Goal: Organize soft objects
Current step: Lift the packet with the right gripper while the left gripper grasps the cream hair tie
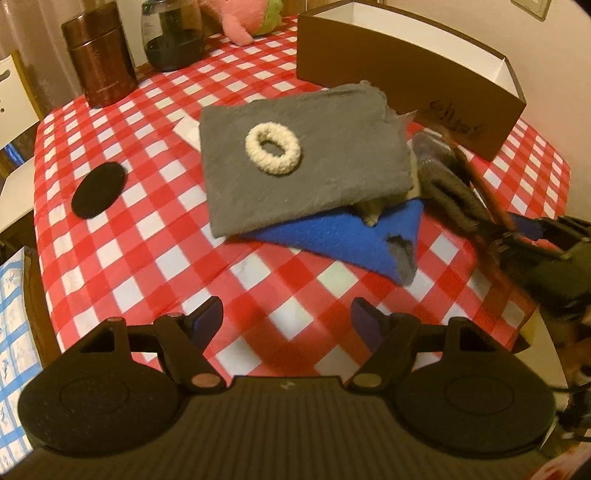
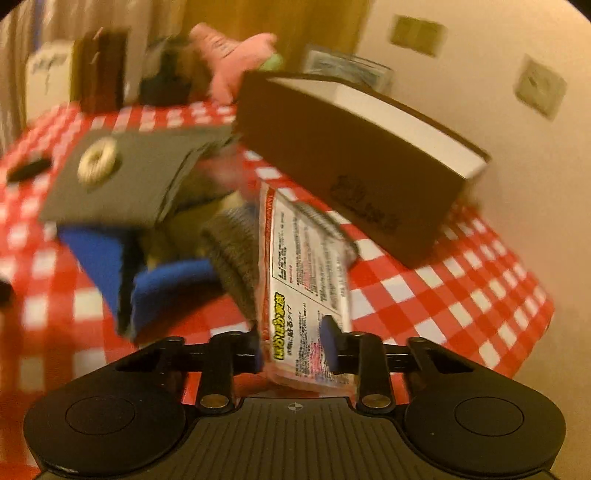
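A flat printed packet (image 2: 306, 280) stands on edge between the right gripper (image 2: 295, 347), whose jaws are clamped on its lower part, just in front of the brown box (image 2: 332, 155) and beside the pile of grey felt (image 1: 295, 155) and blue felt (image 1: 332, 236) on the checked tabletop (image 1: 147, 236). A cream ring (image 1: 273, 147) lies on the grey felt. The left gripper (image 1: 286, 325) hangs over bare cloth, jaws apart and holding nothing.

home: checkered tablecloth (image 1: 155, 236), plush toy (image 1: 240, 22)
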